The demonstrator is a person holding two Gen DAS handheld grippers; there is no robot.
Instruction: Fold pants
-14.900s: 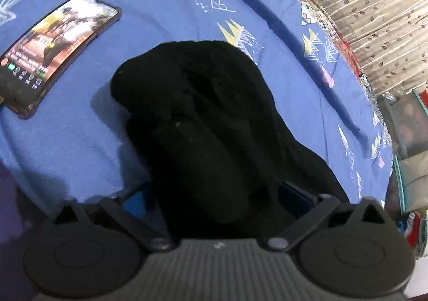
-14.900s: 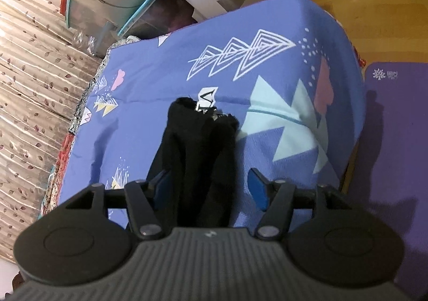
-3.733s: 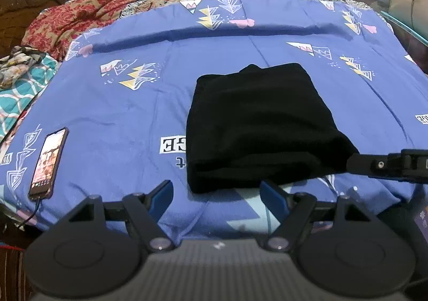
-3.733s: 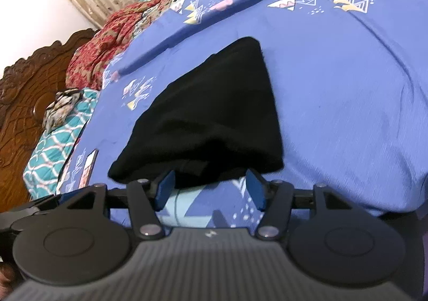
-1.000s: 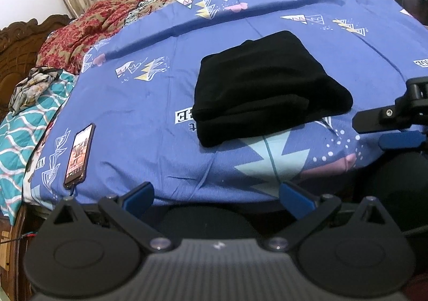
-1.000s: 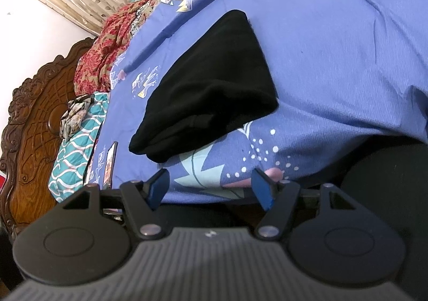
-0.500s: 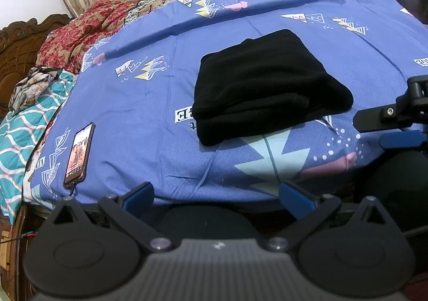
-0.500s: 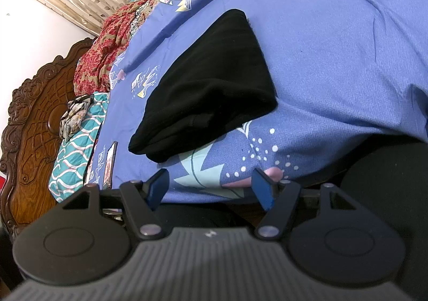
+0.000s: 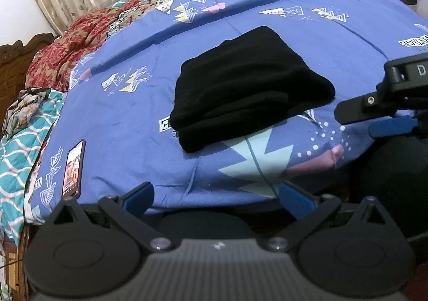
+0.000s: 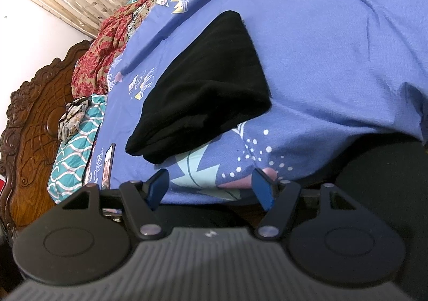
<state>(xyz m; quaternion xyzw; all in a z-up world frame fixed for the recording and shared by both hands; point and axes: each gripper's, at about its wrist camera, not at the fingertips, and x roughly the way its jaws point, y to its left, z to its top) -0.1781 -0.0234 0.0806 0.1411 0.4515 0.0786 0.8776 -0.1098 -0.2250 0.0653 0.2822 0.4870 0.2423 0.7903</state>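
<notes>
The black pants (image 9: 248,87) lie folded in a compact stack on the blue bed sheet (image 9: 133,114); left claw (image 9: 216,198) and right claw (image 10: 211,188) hang spread and empty off the bed's edge. Any stray nudge could spill the loose layers

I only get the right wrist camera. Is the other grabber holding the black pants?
Observer: No. The left gripper is open and empty, off the edge of the bed. The pants lie folded on it.
Operator: What's the thin thing left of the pants?
Observer: A phone, lying flat with its screen lit.
Operator: Can you see my grabber?
Observer: Yes. The right gripper pokes in from the right, apart from the pants.
</notes>
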